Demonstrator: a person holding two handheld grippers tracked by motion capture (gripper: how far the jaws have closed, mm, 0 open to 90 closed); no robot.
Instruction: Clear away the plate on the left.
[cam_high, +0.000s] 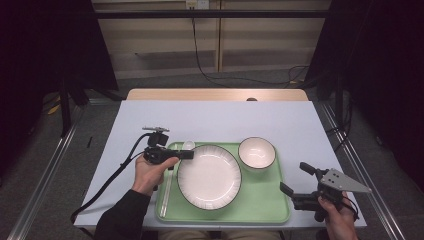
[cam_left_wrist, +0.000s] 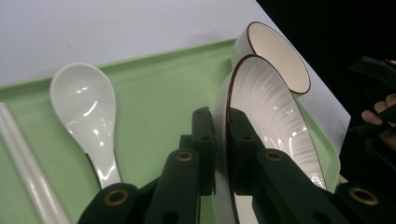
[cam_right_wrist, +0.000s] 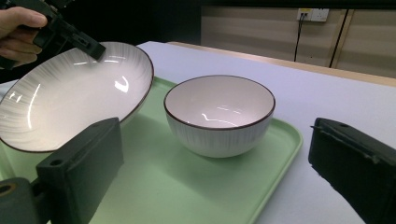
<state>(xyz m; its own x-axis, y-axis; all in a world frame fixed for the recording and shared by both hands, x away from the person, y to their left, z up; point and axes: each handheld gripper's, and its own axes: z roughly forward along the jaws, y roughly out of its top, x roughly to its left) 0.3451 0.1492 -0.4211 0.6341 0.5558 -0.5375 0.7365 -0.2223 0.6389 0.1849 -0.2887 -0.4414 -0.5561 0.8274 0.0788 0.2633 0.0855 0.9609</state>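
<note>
Gripped at its left rim by the clenched left gripper (cam_left_wrist: 221, 154), plate (cam_high: 209, 176) on the green tray (cam_high: 260, 205), apparently tipped up toward the bowl (cam_high: 256, 152). Round, so no long axis. Next: steady carry or set-down. Right gripper (cam_high: 294, 186) released, idle beside tray.

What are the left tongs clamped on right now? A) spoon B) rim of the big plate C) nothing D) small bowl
B: in the left gripper view the left tongs pinch the plate by its rim, with the spoon lying free on the tray and the bowl beyond.
</note>
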